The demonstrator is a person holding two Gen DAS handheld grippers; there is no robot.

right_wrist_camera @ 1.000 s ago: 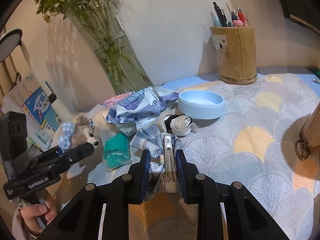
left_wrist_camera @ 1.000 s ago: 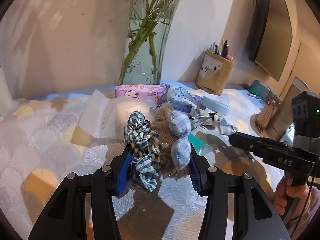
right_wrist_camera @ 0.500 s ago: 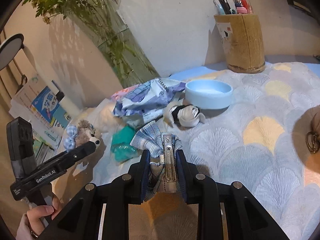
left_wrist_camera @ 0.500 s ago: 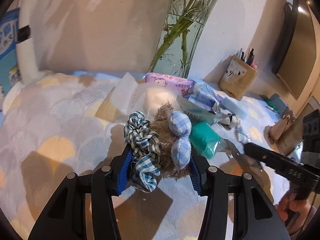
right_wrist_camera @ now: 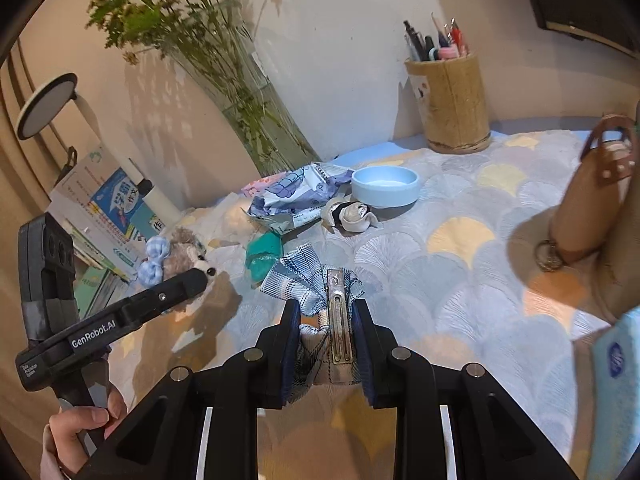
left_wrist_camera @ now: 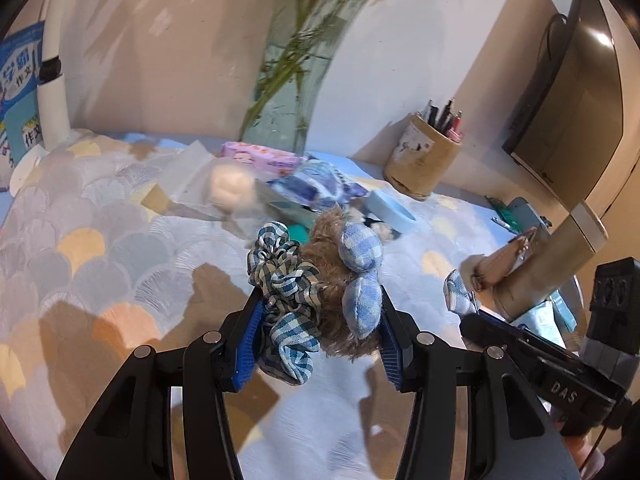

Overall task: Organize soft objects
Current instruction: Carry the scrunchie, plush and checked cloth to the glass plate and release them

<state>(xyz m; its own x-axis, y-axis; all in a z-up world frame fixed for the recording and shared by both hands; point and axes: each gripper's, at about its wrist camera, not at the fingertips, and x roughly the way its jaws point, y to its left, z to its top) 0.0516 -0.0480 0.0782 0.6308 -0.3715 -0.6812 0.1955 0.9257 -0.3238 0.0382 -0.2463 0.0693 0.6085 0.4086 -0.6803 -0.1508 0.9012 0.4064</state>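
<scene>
My left gripper (left_wrist_camera: pixel 320 312) is shut on a brown plush toy (left_wrist_camera: pixel 334 256) with blue checked ears, and on a blue-and-white checked scrunchie (left_wrist_camera: pixel 282 280) pressed beside it. Both hang above the patterned cloth. In the right wrist view the same plush toy (right_wrist_camera: pixel 180 254) shows at the tip of the left gripper (right_wrist_camera: pixel 196 276). My right gripper (right_wrist_camera: pixel 326 312) is shut on a plaid fabric hair clip (right_wrist_camera: pixel 316 284) with a metal clasp, lifted off the cloth. The right gripper (left_wrist_camera: pixel 470 314) also appears at the right of the left wrist view with the plaid fabric (left_wrist_camera: pixel 456 292) at its tip.
On the cloth lie a teal soft pack (right_wrist_camera: pixel 264 254), a blue-white wipes packet (right_wrist_camera: pixel 296 196), a rolled sock (right_wrist_camera: pixel 352 216) and a blue bowl (right_wrist_camera: pixel 385 188). A glass vase (right_wrist_camera: pixel 256 120) and a pen holder (right_wrist_camera: pixel 454 104) stand at the wall. Books (right_wrist_camera: pixel 116 216) lean left; a tan bag (right_wrist_camera: pixel 592 200) stands right.
Both grippers have risen and drawn back from the pile with their loads. The left one swung left and rolled, so the vase and pen holder shifted right in its view.
</scene>
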